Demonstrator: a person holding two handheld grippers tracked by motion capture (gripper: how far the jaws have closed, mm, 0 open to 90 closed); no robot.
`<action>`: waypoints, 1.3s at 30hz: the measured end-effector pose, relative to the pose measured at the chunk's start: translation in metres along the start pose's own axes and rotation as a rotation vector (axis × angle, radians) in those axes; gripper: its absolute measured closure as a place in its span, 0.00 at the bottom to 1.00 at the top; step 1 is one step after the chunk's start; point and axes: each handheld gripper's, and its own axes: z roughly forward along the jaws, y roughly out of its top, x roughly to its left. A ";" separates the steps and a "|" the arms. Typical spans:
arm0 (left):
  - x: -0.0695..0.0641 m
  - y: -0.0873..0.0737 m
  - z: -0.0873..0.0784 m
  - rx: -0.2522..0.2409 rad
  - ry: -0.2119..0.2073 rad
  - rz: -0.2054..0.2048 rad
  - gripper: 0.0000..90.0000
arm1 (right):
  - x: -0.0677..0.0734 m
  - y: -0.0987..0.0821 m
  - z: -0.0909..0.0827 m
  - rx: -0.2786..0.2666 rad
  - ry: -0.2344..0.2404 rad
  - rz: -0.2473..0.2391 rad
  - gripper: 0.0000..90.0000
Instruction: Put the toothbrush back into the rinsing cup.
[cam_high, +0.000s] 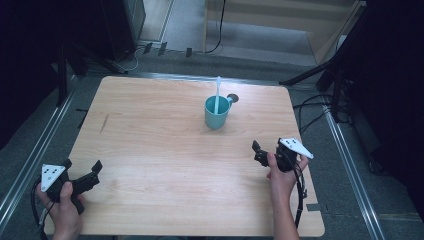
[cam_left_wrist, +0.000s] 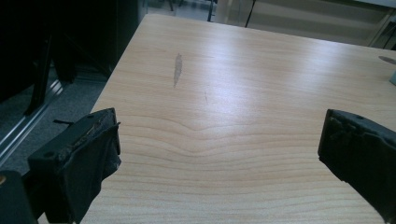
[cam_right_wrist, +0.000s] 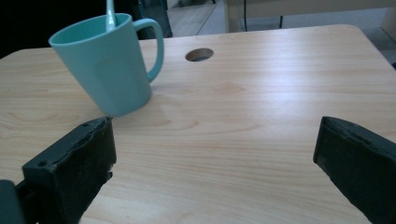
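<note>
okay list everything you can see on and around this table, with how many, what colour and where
Light wooden table: one, pale wood with rounded corners, mid-scene.
Teal plastic mug with a handle: one, teal, upright on the far centre of the table.
Pale plastic utensil: one, whitish, standing in the mug and leaning on its far rim; its lower end is hidden.
Round cable hole: one, dark, in the tabletop just behind the mug.
Grey scuff mark: one, grey, on the table's left part.
Black stands and cables: several, on the grey floor around the table.
Left gripper: one, black, jaws apart, near left corner, held by a hand.
Right gripper: one, black, jaws apart, near right side.
</note>
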 end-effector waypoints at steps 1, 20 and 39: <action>0.000 0.000 0.000 0.000 0.000 0.001 0.00 | -0.003 -0.002 -0.003 -0.001 -0.004 0.001 0.00; -0.001 0.000 0.000 0.003 0.004 0.009 0.00 | -0.053 -0.038 -0.052 -0.012 -0.063 0.039 0.00; -0.002 0.000 0.001 0.005 0.008 0.019 0.00 | -0.079 -0.053 -0.084 -0.019 -0.102 0.068 0.00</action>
